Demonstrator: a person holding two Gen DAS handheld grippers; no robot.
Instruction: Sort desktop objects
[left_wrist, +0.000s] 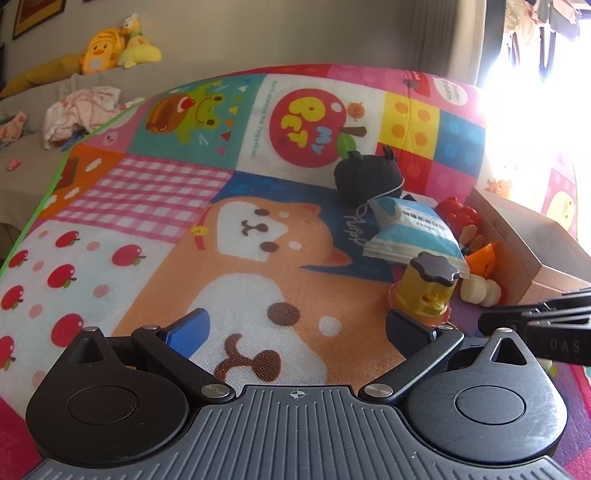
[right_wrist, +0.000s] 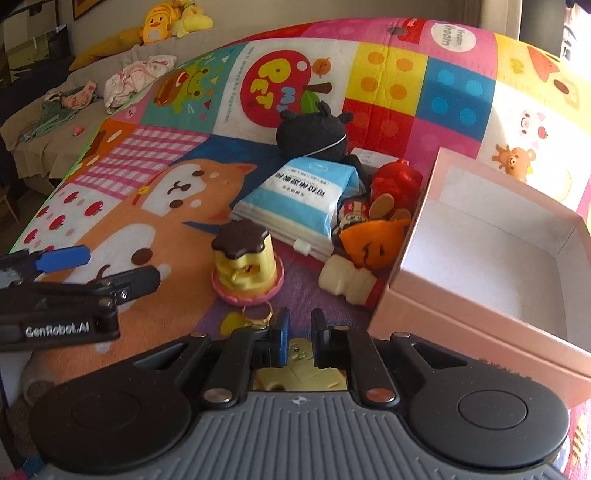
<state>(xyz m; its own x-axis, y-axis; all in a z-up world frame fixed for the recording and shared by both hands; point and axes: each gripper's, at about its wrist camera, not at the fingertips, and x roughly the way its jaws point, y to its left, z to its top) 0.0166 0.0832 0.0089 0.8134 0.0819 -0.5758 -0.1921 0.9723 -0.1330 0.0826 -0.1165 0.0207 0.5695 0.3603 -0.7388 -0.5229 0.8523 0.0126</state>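
A pile of small things lies on the patterned mat (right_wrist: 155, 206): a yellow pudding toy (right_wrist: 245, 262) with a brown top, a blue-and-white tissue pack (right_wrist: 303, 195), a black plush (right_wrist: 314, 133), a red toy (right_wrist: 397, 181), an orange piece (right_wrist: 373, 240) and a cream toy (right_wrist: 347, 280). An open pink box (right_wrist: 480, 266) stands to their right. My right gripper (right_wrist: 299, 332) is nearly shut around a pale yellow keychain charm (right_wrist: 299, 365), low beside the box. My left gripper (left_wrist: 295, 328) is open and empty, left of the pudding toy (left_wrist: 428, 288).
A grey sofa (left_wrist: 33, 110) with yellow plush toys (left_wrist: 110, 48) and crumpled clothes (left_wrist: 81, 110) lies beyond the mat's far left edge. Bright window glare fills the right of the left wrist view. The mat's left half shows only its prints.
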